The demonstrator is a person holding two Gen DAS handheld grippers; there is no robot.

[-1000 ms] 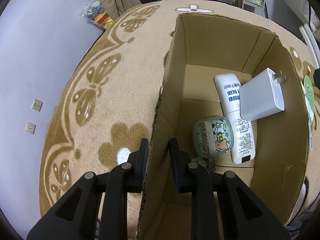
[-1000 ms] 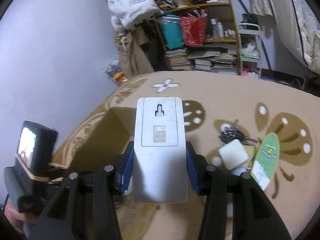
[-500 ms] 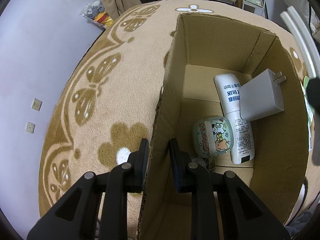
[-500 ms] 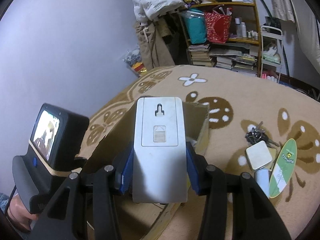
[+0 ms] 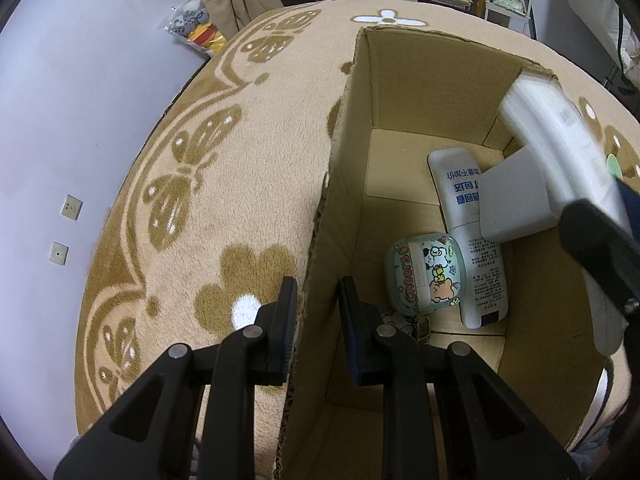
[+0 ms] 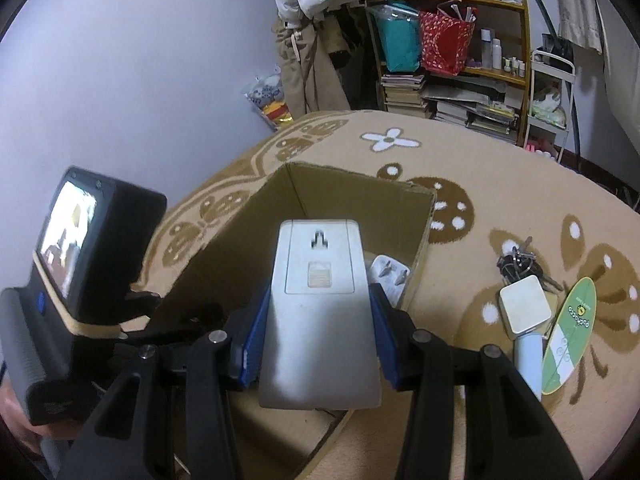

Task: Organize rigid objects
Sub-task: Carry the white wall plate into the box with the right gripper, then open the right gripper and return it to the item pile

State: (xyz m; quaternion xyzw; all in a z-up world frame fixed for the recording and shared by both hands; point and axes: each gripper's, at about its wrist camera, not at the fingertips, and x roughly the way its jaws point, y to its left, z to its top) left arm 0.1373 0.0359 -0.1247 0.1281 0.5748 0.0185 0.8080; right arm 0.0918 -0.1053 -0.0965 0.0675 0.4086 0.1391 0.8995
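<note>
1. My right claw's pads clamp a flat white remote-like slab (image 6: 319, 312), back face up, over the cardboard box (image 6: 352, 184).
2. In the box: a white tube (image 5: 468, 236) lying flat, a white charger (image 5: 512, 204) at its 3 o'clock, overlapping it, and a mint cartoon case (image 5: 426, 276) at its 8 o'clock.

A lived-in home room: butterfly-patterned rug (image 5: 224, 208), cluttered bookshelf (image 6: 452, 60), coats (image 6: 308, 60) against the wall.
</note>
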